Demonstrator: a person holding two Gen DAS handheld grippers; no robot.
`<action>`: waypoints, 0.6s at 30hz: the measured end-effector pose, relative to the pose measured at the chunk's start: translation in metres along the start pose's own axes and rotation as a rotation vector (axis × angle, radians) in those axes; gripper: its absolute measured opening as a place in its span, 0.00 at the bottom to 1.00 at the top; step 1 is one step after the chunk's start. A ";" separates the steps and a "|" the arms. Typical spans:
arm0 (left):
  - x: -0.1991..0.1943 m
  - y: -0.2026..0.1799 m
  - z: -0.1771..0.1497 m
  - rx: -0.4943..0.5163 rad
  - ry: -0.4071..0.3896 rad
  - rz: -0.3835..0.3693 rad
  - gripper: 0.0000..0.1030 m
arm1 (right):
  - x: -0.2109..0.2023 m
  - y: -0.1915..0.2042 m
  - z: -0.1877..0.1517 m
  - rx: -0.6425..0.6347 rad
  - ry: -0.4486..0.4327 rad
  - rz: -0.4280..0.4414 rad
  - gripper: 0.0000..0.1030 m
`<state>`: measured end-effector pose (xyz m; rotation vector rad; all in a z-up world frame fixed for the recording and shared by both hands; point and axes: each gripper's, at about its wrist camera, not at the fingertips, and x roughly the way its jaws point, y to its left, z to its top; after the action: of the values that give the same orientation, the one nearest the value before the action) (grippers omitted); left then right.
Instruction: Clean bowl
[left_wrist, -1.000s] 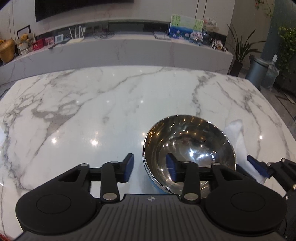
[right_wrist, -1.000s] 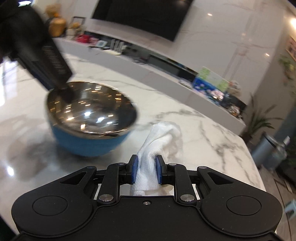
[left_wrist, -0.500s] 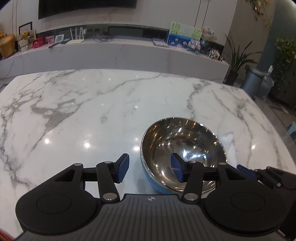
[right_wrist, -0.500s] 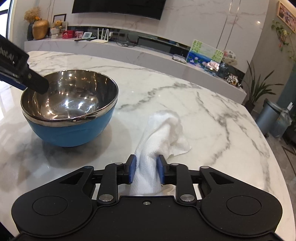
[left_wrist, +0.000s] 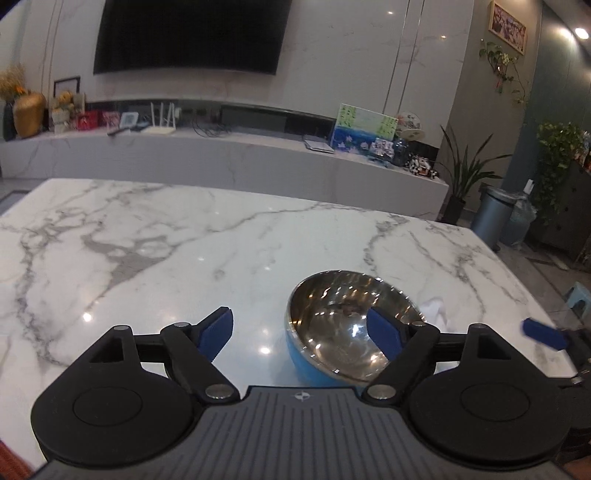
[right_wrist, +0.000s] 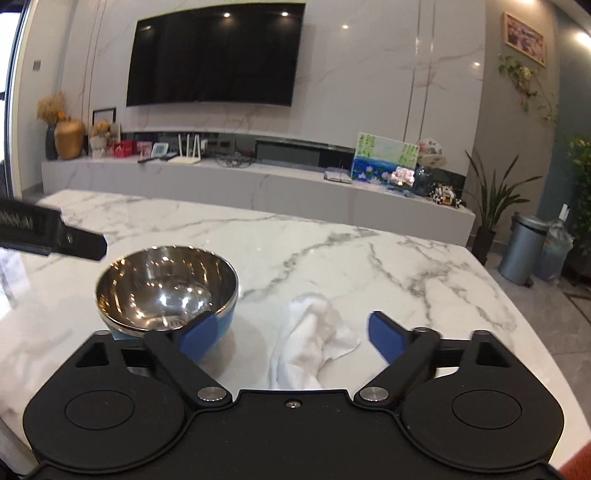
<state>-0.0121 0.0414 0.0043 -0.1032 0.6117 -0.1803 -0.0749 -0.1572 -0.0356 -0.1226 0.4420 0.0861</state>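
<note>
A steel bowl with a blue outside (left_wrist: 347, 332) (right_wrist: 166, 288) stands upright on the white marble table (left_wrist: 166, 240) (right_wrist: 388, 266). A crumpled white cloth (right_wrist: 314, 339) lies on the table right of the bowl; only a corner of the cloth (left_wrist: 436, 310) shows behind the bowl in the left wrist view. My left gripper (left_wrist: 301, 330) is open and empty, raised above the table, its right finger in front of the bowl. My right gripper (right_wrist: 291, 336) is open wide above the cloth, which lies loose between the fingers.
The table's right edge (right_wrist: 517, 325) drops to the floor. A long marble console (right_wrist: 258, 184) with ornaments stands beyond the table under a wall TV. A bin (right_wrist: 524, 243) and plants stand at the right.
My right gripper has opened and let go of the cloth, which now lies on the table. Both grippers have drawn back and tilted up. My left gripper has opened wider.
</note>
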 end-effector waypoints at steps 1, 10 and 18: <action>-0.001 -0.001 -0.001 0.007 0.000 0.010 0.77 | -0.003 0.001 0.000 0.003 -0.003 0.002 0.89; -0.003 -0.013 -0.027 0.095 0.032 0.091 0.77 | -0.020 0.010 -0.003 0.000 0.022 0.021 0.91; -0.002 -0.012 -0.043 0.084 0.056 0.112 0.77 | -0.020 0.012 -0.007 -0.002 0.063 0.040 0.91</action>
<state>-0.0399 0.0279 -0.0277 0.0176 0.6626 -0.1010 -0.0972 -0.1471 -0.0346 -0.1188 0.5075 0.1219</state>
